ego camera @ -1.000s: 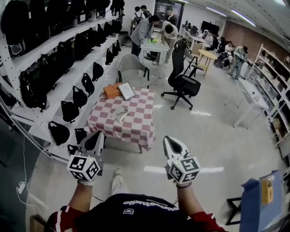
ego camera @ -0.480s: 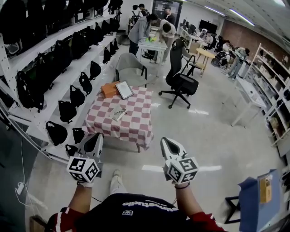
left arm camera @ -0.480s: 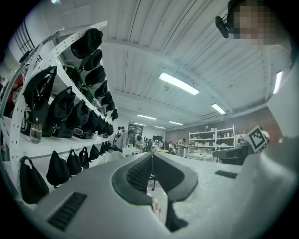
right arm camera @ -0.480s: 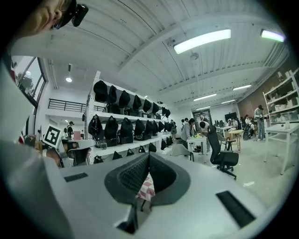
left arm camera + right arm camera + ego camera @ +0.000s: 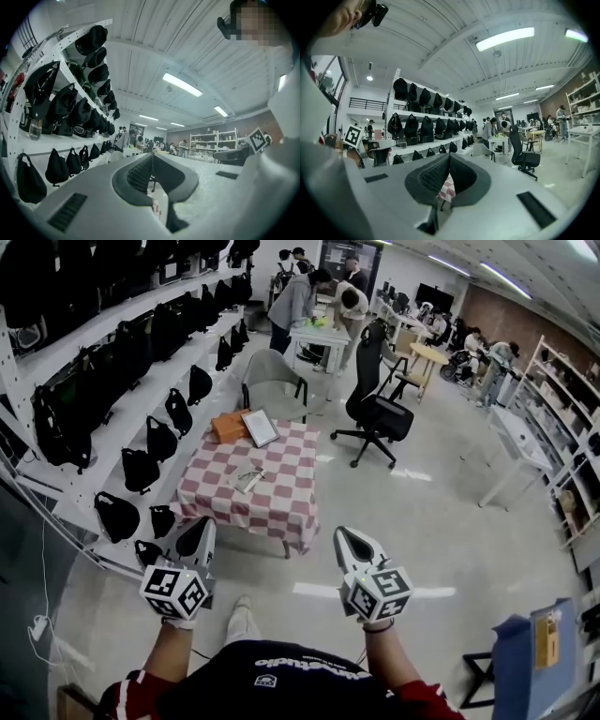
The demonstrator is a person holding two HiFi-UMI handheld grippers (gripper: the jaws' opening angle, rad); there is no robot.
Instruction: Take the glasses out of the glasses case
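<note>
left tool and right tool, jaws pressed together on nothing, hung well short of the checkered bench, floor between. mid-bench lay what seemed the glasses case; orange box and framed board at its far end.

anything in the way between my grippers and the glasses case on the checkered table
Nothing visible does. Bare floor separates the left gripper and right gripper, both shut and empty, from the checkered table. What looks like the glasses case lies near its middle; the orange box and flat board sit beyond it, at the far end.
</note>
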